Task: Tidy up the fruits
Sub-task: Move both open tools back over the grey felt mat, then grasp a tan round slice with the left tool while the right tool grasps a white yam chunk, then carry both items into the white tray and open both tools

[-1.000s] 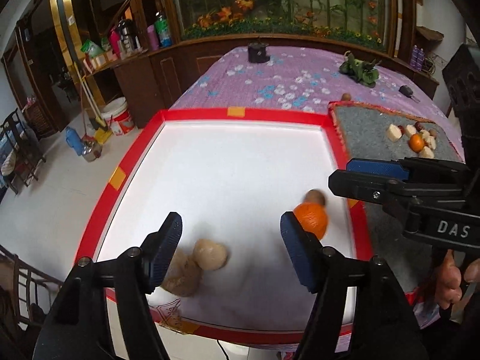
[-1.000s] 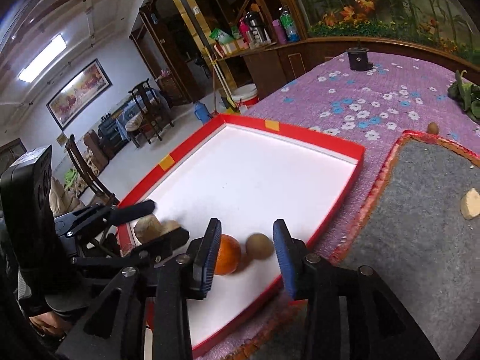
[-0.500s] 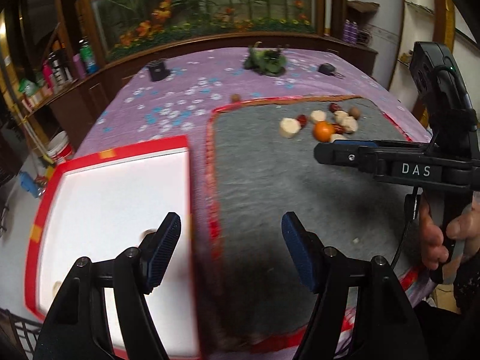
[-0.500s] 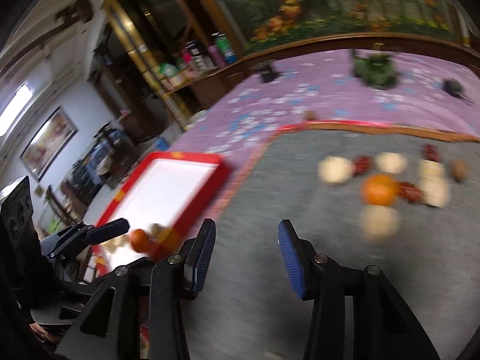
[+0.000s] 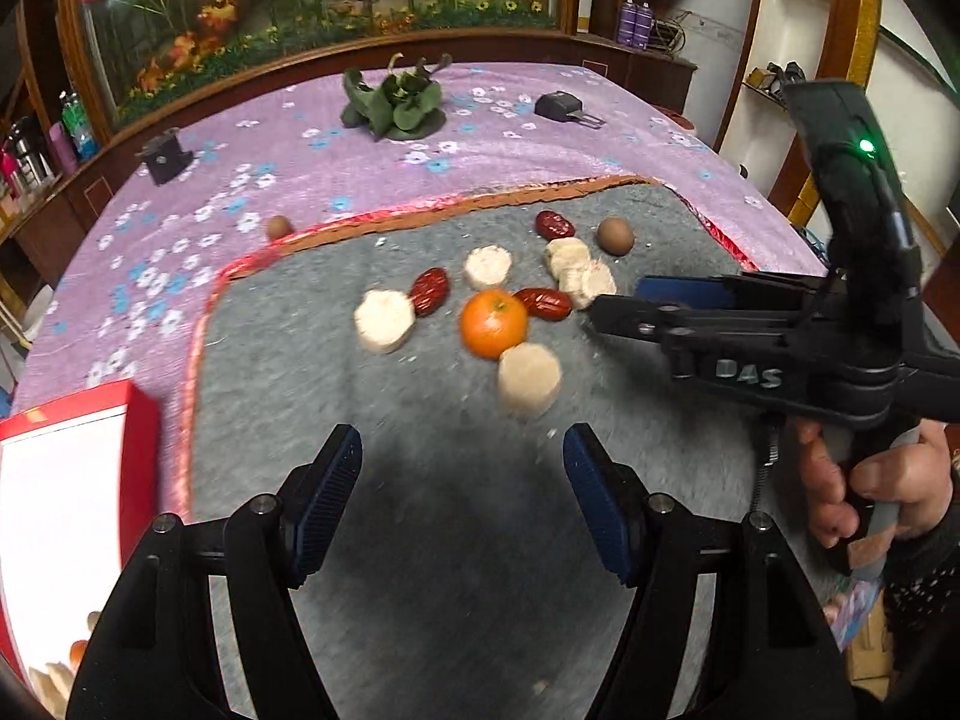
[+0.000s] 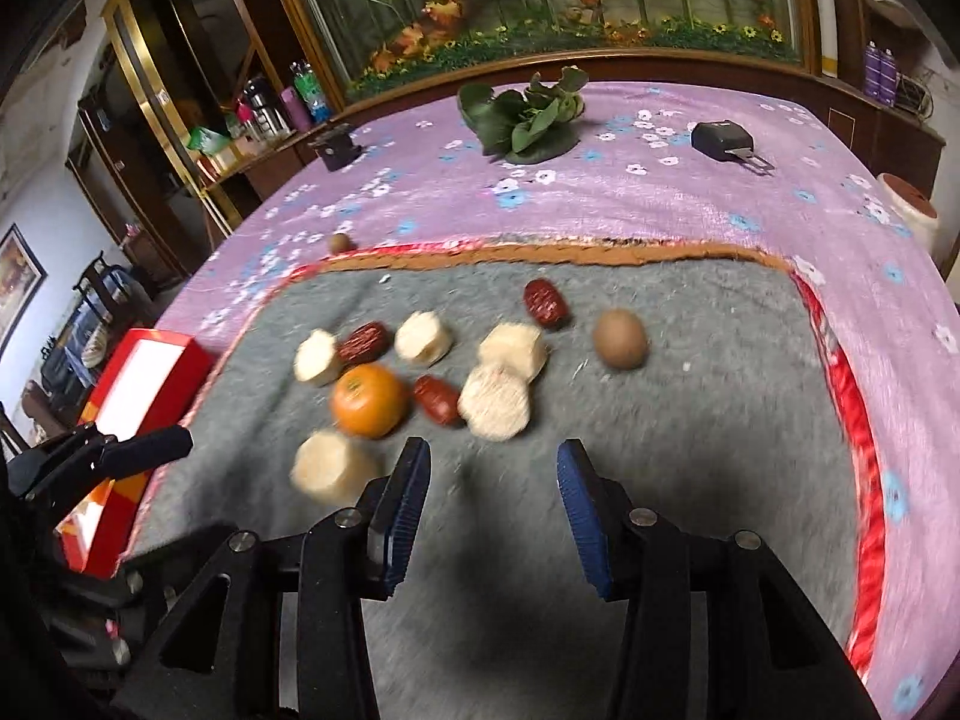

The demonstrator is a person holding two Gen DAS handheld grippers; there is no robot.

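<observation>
An orange point(image 5: 493, 323) lies on the grey mat point(image 5: 420, 510) among several pale cream chunks, such as the one at the front point(image 5: 529, 379), and three red dates point(image 5: 431, 291). A brown round fruit point(image 6: 620, 338) sits to the right, apart from the cluster. My left gripper point(image 5: 462, 480) hangs open over bare mat just short of the cluster, empty. My right gripper point(image 6: 492, 480) is open and empty too, with a cream chunk point(image 6: 495, 402) just ahead. A red tray point(image 5: 60, 480) at the left holds fruit pieces point(image 5: 78, 651) in its near corner.
A small brown fruit point(image 5: 278, 227) lies on the purple flowered cloth beyond the mat's red edge. Further back are a green leafy bunch point(image 5: 393, 102), a black box point(image 5: 162, 156) and a black gadget point(image 5: 561, 105). A hand point(image 5: 864, 492) grips the right tool.
Both grippers have swung from above the red tray, where an orange and other fruit lie, over to the grey mat. The right jaws stand a little wider than before.
</observation>
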